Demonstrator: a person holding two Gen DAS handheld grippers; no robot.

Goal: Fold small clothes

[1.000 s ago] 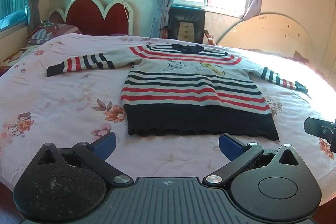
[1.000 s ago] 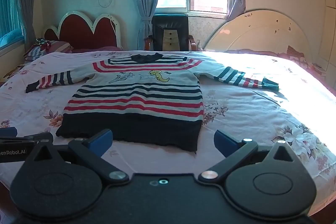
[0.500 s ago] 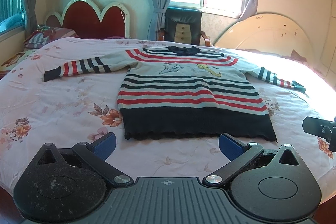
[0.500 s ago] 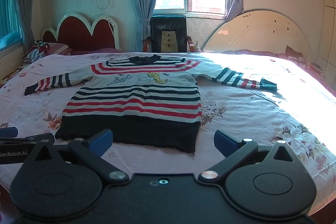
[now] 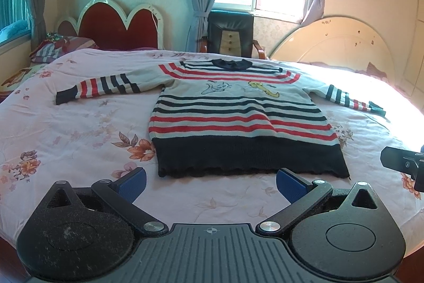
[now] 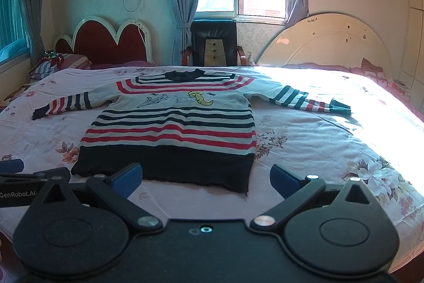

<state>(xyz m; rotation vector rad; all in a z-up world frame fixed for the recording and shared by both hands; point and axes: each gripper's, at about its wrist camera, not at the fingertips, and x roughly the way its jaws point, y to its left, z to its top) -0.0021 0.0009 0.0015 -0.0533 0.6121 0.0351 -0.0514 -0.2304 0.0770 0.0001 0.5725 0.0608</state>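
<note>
Two wrist cameras at the bed's near edge, facing the far window wall.
Both sit low behind spread fingers, sharing the striped sweater on the bed; the left view stands leftward, the right rightward.

We see a sweater striped red, navy and cream, with a dark navy hem band, on a pale pink floral bedspread; our fingertip pads are blue.
</note>
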